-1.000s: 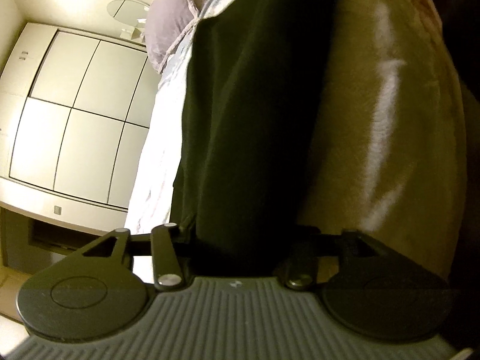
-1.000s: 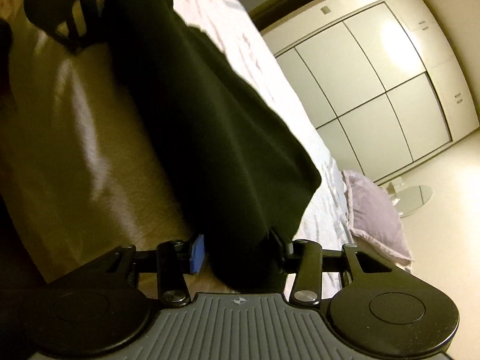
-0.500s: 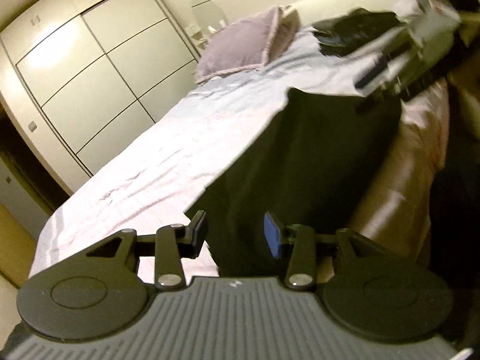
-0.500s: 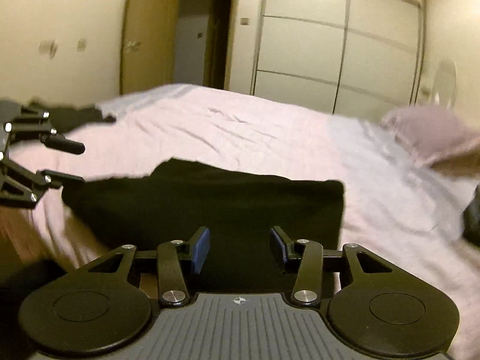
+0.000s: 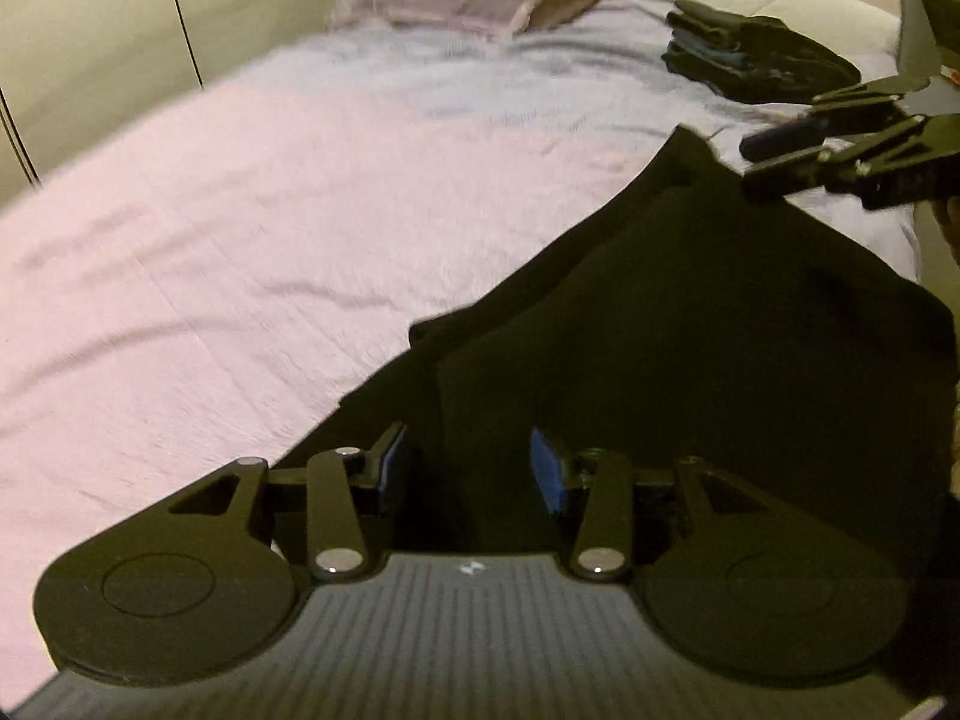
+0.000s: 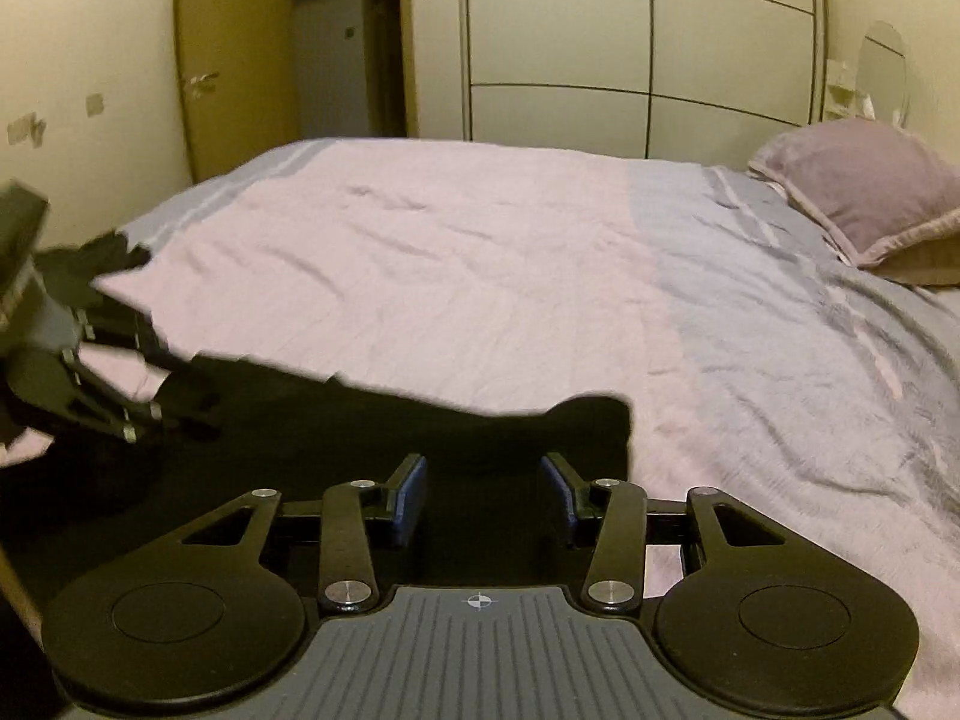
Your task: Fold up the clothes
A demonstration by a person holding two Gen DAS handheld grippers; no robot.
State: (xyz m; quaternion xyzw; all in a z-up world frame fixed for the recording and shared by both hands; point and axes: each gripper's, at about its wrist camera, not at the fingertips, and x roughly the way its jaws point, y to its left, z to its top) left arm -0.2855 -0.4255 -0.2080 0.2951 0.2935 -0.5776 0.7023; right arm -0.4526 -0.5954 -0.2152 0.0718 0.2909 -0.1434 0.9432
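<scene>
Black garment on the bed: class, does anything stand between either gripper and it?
Nothing visible does. The black garment lies flat on the pink sheet, directly below the open left gripper and the open right gripper.

I am working in a bedroom of a home. A wide bed (image 6: 480, 276) with a pale pink and lilac sheet fills most of what I see, and a mauve pillow (image 6: 864, 180) lies at its head. Behind it stands a built-in wardrobe (image 6: 636, 48) with flat cream panel doors, beside a wooden door (image 6: 234, 54) and a dark doorway (image 6: 342, 42). A pile of dark folded clothes (image 5: 750, 60) sits on the bed near the pillow.
</scene>
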